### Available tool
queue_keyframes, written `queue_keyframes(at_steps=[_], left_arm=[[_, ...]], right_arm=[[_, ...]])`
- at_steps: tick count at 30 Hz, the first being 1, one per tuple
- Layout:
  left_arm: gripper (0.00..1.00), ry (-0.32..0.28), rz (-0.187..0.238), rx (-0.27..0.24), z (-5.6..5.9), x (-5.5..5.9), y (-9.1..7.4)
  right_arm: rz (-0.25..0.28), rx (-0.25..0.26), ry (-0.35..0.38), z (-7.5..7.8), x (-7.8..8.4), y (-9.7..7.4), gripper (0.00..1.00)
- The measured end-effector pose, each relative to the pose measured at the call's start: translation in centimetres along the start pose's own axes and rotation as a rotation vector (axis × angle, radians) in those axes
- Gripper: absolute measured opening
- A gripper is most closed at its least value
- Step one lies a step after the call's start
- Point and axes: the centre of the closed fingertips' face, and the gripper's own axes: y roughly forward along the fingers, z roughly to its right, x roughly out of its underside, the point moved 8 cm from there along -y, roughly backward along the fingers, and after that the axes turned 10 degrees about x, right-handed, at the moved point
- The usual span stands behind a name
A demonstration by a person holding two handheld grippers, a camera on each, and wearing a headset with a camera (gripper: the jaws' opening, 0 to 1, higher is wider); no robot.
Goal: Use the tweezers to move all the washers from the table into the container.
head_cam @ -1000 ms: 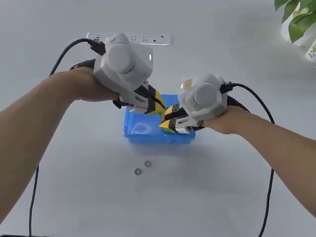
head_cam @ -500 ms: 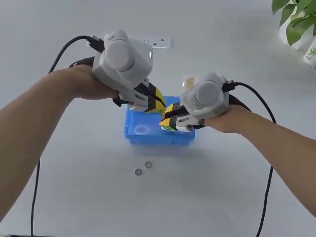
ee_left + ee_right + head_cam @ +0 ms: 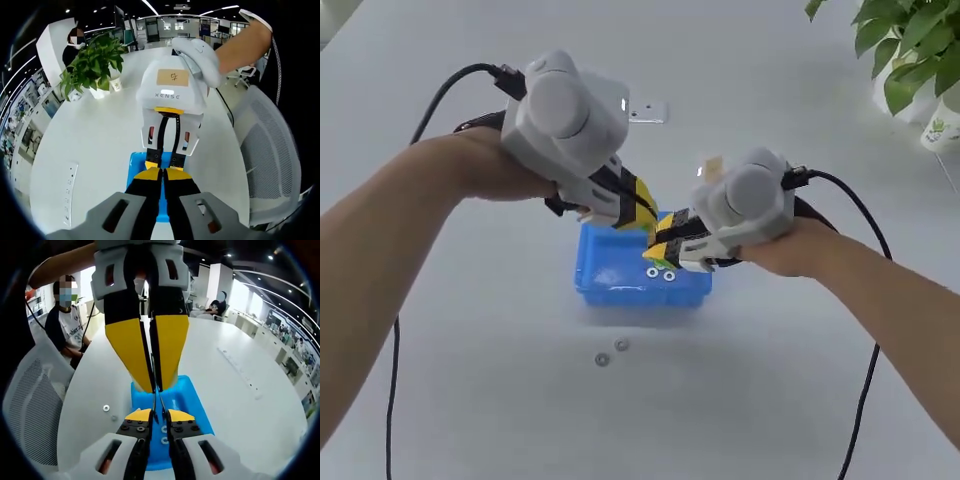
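Note:
A blue container (image 3: 610,275) sits mid-table, with two washers (image 3: 660,273) inside it. Two more washers (image 3: 611,352) lie on the white table just in front of it; the right gripper view shows them left of the container (image 3: 106,408). My left gripper (image 3: 648,212) hangs above the container, shut on thin tweezers (image 3: 154,407) that point down. My right gripper (image 3: 658,250) faces it, with its jaws drawn in close on the tweezers' lower end (image 3: 159,415). In the left gripper view my own jaws (image 3: 163,172) meet tip to tip with the right gripper (image 3: 164,161).
A white power strip (image 3: 645,110) lies behind the container. A potted plant (image 3: 910,50) stands at the far right corner. Black cables trail from both grippers. A mesh chair (image 3: 270,150) stands beside the table, and a person (image 3: 67,320) sits beyond it.
The head camera has tilted, so the whole picture shifted. Both grippers stay together over the container. Two washers now show inside it, below the right gripper's jaws.

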Motion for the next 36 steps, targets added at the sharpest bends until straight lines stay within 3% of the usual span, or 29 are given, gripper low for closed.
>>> queue_keyframes(at_steps=[14,36], left_arm=[[0.05,0.010,-0.014,0.000,2.7,-0.8,-0.5],[0.05,-0.014,-0.043,0.019,5.9,1.5,1.0]], right_arm=[[0.005,-0.006,-0.019,-2.4,-0.7,-1.2,0.12],[-0.008,-0.047,-0.011,-6.3,0.7,0.2,0.12]])
